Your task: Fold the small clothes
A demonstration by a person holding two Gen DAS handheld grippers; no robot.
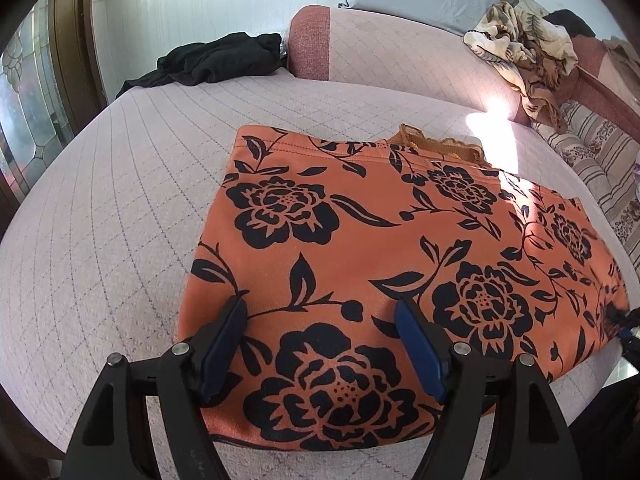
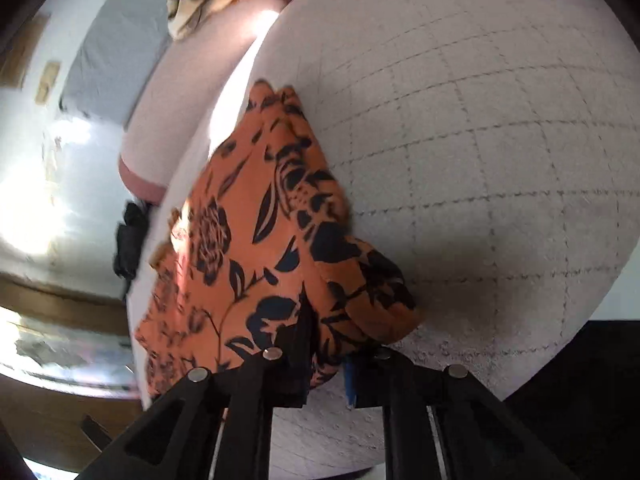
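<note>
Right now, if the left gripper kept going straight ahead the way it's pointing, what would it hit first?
Probably the orange floral garment: the open left gripper hovers low over its near part, angled toward the cloth. Its height above the cloth is unclear.

The flowered cloth (image 1: 360,248) is lying on the bed (image 1: 120,200). The left gripper (image 1: 320,344) is sitting over its near edge, at 6 o'clock. A dark garment (image 1: 216,60) is lying far back at 11 o'clock. A crumpled blanket (image 1: 524,52) is lying on the bolster (image 1: 400,52) at 1 o'clock. The right gripper (image 2: 326,372) is pinching the cloth's corner.
</note>
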